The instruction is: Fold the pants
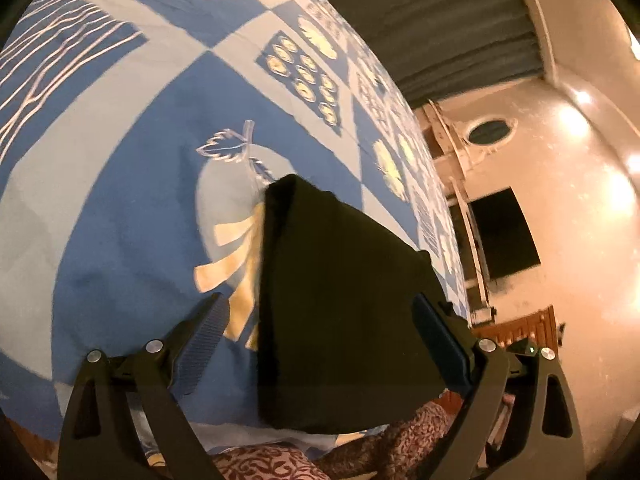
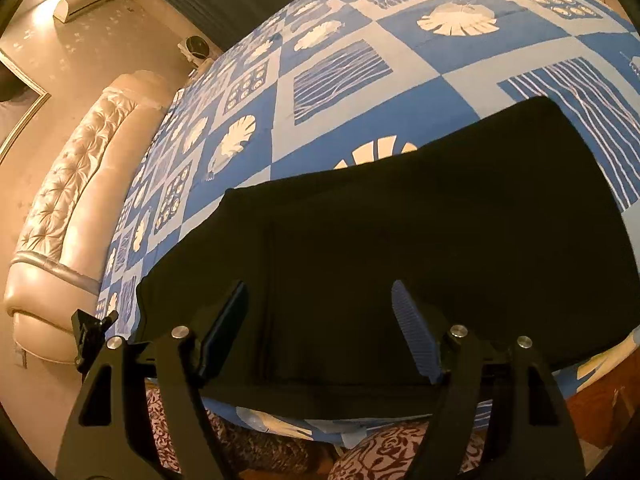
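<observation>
Folded black fabric pants (image 2: 400,240) flat on blue-and-white patterned bedsheet (image 2: 360,80); left claw (image 1: 320,344) and right claw (image 2: 320,328) both spread wide, gripping nothing

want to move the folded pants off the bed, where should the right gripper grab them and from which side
Take the near edge of the black pants, the one at the bed sheet's front edge, coming in low from the person's side. The layers stack flat there, directly ahead of the open right gripper, so one finger could probably slide under the stack.
</observation>
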`<state>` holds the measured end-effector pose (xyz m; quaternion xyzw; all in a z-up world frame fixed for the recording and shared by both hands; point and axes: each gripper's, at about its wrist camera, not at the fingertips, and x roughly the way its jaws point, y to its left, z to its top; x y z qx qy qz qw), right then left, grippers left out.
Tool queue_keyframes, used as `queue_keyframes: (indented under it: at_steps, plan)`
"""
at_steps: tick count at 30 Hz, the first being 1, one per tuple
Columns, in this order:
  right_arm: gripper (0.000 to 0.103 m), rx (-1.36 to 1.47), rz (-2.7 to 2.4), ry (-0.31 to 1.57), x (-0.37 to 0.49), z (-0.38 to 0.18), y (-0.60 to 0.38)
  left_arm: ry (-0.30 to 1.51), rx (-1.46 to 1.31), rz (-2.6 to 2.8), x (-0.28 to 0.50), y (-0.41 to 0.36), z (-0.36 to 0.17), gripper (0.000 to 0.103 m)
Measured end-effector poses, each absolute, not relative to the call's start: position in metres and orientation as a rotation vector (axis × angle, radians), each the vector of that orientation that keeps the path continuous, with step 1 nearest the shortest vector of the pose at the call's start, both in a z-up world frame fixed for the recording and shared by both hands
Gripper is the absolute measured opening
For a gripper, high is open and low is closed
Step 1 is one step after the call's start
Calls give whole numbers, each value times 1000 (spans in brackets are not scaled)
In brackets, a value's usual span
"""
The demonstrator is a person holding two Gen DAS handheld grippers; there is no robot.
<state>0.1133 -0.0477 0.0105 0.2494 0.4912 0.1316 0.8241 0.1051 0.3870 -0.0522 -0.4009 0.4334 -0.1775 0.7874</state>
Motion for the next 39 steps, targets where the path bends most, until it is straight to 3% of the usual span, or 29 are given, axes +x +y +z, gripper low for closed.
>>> queue_keyframes:
  at_steps: [4,9,15,21,23,24,25,27,29,39]
  plan:
    - [74,529,287,1052,113,9,-45,934,-760,-394,116,381,-41,91]
    - [74,528,292,1071,114,4,-42,996,-769,-453,133,376,-58,91]
    - [74,564,308,1081,114,2,-43,946,-914,-627,130,378,-64,91]
    - [75,584,316,1090,114,-1,-41,933,-860,-593,134,368,-63,90]
    - [75,586,319,1090,115,-2,-41,964,-805,-588,135,360,-60,68]
    - [75,586,319,1090,115,-3,-41,998,-778,-574,134,356,-61,47]
    - [75,585,319,1092,115,-3,-41,1028,-747,-552,134,352,-64,37]
    - [75,582,320,1093,116,-3,-40,1033,-712,-523,134,348,-64,34]
    - [75,585,320,1093,116,-3,-40,1041,-757,-490,135,355,-68,20]
    - [75,576,317,1091,116,-3,-39,988,-853,-470,133,357,-41,15]
